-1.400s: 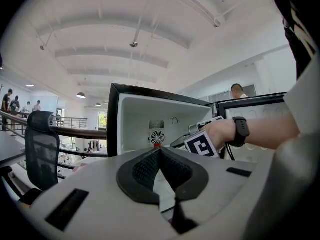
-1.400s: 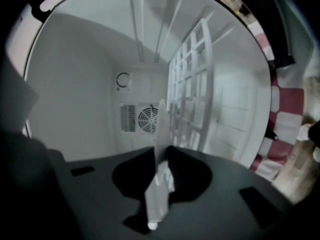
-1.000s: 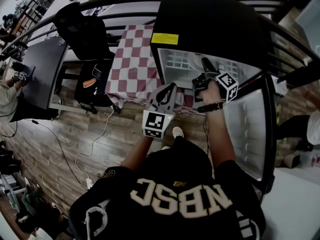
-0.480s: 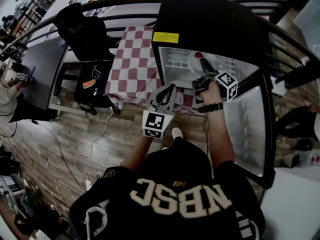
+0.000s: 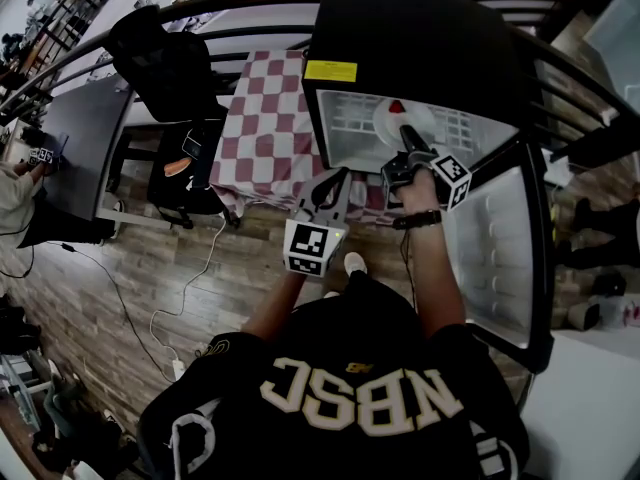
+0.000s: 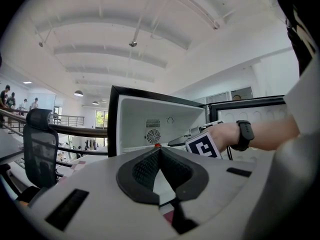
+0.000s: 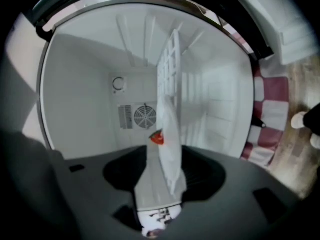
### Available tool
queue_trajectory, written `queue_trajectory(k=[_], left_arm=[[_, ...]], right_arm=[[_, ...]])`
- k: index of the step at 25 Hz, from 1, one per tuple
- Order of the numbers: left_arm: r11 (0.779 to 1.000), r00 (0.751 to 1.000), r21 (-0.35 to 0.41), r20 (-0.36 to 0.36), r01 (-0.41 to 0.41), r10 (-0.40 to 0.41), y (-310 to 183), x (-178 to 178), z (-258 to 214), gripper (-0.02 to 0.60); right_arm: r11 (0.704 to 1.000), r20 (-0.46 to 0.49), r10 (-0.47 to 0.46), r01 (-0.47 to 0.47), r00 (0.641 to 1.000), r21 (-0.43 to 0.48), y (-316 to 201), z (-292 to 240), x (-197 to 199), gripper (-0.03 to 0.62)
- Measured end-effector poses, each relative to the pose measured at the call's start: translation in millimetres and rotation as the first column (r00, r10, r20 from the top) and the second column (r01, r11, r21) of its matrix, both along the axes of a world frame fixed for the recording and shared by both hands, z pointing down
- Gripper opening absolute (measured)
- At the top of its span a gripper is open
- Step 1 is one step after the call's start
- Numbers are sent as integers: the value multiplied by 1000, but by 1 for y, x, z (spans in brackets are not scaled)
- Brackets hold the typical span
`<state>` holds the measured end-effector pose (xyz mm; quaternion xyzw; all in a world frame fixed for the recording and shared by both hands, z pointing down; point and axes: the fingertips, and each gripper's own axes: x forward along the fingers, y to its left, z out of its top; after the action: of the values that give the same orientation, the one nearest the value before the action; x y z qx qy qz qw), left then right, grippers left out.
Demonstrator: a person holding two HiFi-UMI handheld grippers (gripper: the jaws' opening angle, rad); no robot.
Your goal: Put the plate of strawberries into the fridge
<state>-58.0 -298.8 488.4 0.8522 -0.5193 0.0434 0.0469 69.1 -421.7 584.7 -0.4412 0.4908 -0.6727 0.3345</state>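
Overall: person [image 5: 350,388] in a dark jersey faces an open black fridge [image 5: 420,38], one gripper in each hand.
Desk [image 5: 85,133]: far left, dark top, standing on a wood floor [image 5: 150,268].
Chair [image 5: 165,58]: black, between the desk and the checked table.
Table cloth [image 5: 265,118]: red and white checks, just left of the fridge.
Left gripper [image 5: 343,175]: held in front of the fridge's left edge, outside it; fingers together at the tips, nothing between them.
Shelf [image 5: 345,118]: white wire rack inside the fridge.
Plate [image 5: 385,123]: white, lying on the shelf inside the fridge, right of its middle.
Strawberry [image 5: 397,106]: one red berry visible on the plate, on the side away from the gripper.
Right gripper [image 5: 407,133]: reaches into the fridge, tips at the plate's near rim; fingers apart and just been closing, rim stands between them with a gap beside it, not clamped.
Fan vent [image 7: 145,116]: round grille on the fridge's back wall, behind the plate.
Watch [image 5: 420,218]: dark band on the right wrist.
Door [image 5: 490,258]: swung open at right, white inner liner showing.
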Motion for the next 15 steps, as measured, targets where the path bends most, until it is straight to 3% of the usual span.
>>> queue_trajectory(k=[15], left_arm=[[1000, 1000, -16, -7, 3, -3, 2, -5, 5, 15]], right_arm=[[985, -122, -11, 32, 992, 168, 49, -10, 25, 210]])
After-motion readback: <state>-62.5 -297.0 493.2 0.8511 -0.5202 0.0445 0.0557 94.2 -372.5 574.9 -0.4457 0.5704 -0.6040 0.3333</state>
